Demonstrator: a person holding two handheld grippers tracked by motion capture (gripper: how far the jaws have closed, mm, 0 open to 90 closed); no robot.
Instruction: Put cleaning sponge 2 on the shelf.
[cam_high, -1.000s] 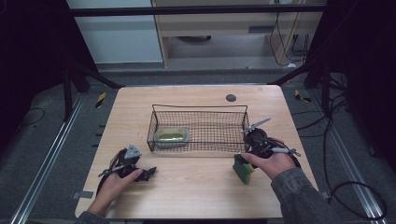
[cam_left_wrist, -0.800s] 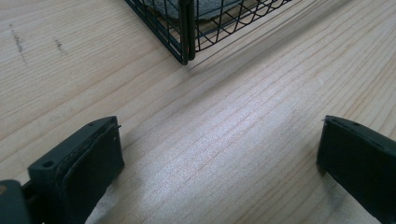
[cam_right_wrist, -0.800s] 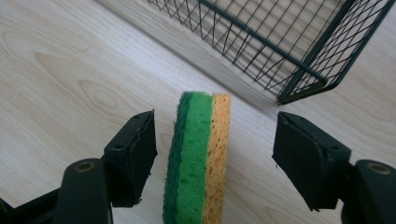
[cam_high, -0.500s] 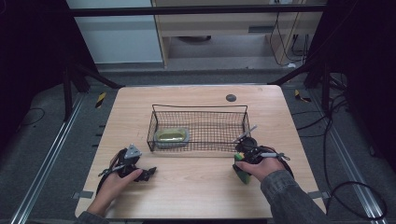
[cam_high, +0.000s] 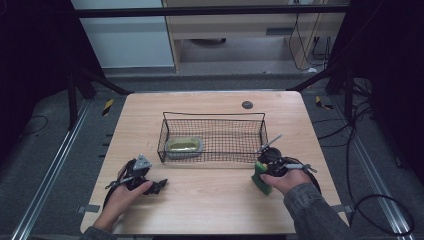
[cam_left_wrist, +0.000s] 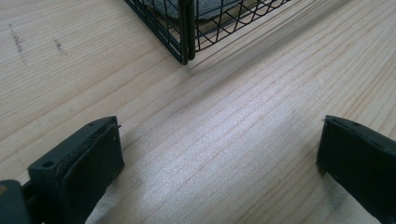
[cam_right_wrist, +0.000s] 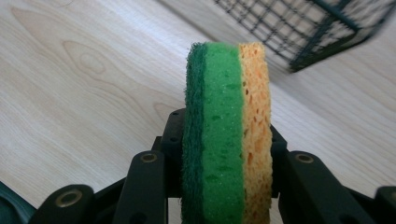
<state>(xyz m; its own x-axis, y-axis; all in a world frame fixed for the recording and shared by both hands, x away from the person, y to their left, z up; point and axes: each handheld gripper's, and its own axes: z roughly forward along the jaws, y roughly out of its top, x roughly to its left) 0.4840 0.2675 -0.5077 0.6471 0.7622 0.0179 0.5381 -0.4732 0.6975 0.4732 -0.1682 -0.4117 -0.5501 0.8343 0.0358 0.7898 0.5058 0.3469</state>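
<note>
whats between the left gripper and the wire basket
Nothing: in the left gripper view, bare wooden table runs from the open jaws of the left gripper to the near corner of the wire basket. The high view shows the same bare gap.

wire basket (cam_high: 214, 136) sits mid-table (cam_high: 210, 200), with a small tin (cam_high: 184, 146) inside at its left end. a little round disc (cam_high: 247, 105) lies behind the basket, near the far edge. left gripper (cam_high: 159, 186) is in front of the basket's left corner, and the right gripper (cam_high: 261, 170) with a sponge (cam_high: 261, 179) is off the front right corner.
</note>
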